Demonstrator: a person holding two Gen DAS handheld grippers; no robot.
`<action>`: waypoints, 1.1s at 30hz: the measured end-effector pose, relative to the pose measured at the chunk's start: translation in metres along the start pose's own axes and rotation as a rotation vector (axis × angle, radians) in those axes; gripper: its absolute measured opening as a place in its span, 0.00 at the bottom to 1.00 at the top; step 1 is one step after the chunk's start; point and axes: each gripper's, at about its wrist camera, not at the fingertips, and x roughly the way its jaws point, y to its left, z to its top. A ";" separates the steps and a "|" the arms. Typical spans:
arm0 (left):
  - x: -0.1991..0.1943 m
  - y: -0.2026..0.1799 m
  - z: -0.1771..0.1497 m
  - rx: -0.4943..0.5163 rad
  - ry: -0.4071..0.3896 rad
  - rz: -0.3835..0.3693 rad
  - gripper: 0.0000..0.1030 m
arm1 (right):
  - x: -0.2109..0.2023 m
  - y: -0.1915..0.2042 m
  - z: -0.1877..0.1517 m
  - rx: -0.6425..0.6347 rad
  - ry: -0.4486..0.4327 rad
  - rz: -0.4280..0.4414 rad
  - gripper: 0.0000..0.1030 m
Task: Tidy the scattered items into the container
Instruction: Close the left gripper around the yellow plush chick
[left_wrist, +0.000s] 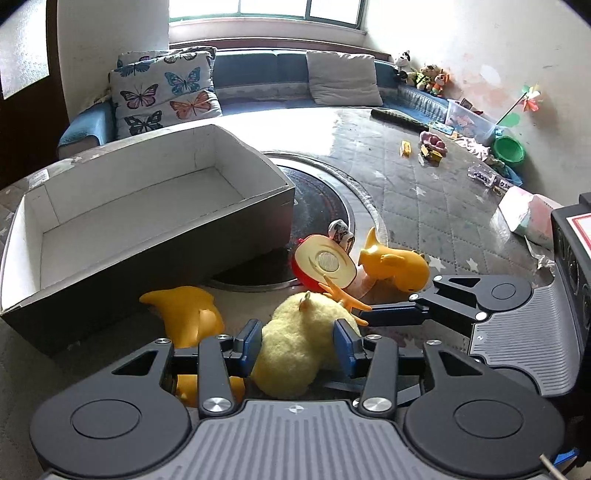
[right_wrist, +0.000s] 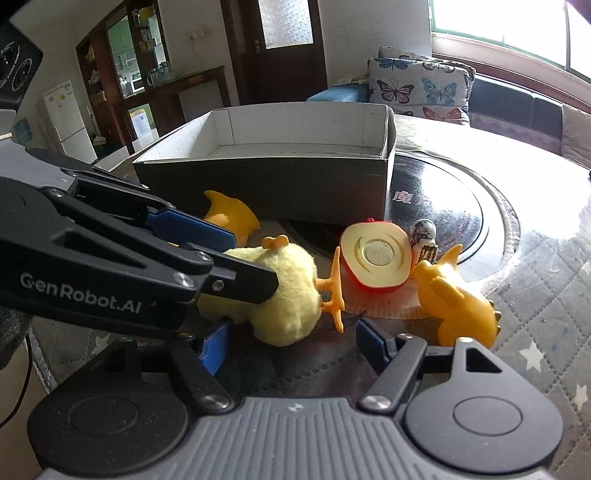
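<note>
At the far left sits the empty cardboard box (left_wrist: 147, 206), open at the top, on the quilted table cover (left_wrist: 424, 192). Just in front of its near wall lies an orange rubber toy (left_wrist: 184, 314), partly hidden behind the left gripper (left_wrist: 299, 339). That gripper has its blue pads (left_wrist: 246, 339) pressed against both sides of the yellow plush chick (left_wrist: 299, 332), clamped on its fluffy body; the chick lies on the table with its orange feet (left_wrist: 343, 295) pointing toward the toy apple half (left_wrist: 325, 264). The apple half stands on its edge, cut face toward the cameras, just beside the feet. Behind it, touching or nearly so, is a small white figurine (left_wrist: 341, 234). Right of the apple lies a second orange rubber toy (left_wrist: 397, 264). The right gripper (right_wrist: 291, 341) hangs spread apart, gripping nothing, its blue pads (right_wrist: 216, 349) near the chick's underside and the feet. Farther right, small toys (left_wrist: 432, 146) are scattered near a clear plastic tub (left_wrist: 467, 123).
</note>
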 end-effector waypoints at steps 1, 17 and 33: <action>0.000 0.001 0.000 0.004 0.004 -0.006 0.46 | 0.000 0.000 0.000 0.000 0.002 0.004 0.71; 0.005 0.008 -0.003 0.024 0.046 -0.035 0.44 | 0.000 -0.004 0.002 -0.008 -0.009 0.008 0.48; 0.014 0.014 0.000 -0.029 0.051 -0.058 0.43 | -0.001 -0.009 -0.001 -0.026 -0.025 -0.031 0.48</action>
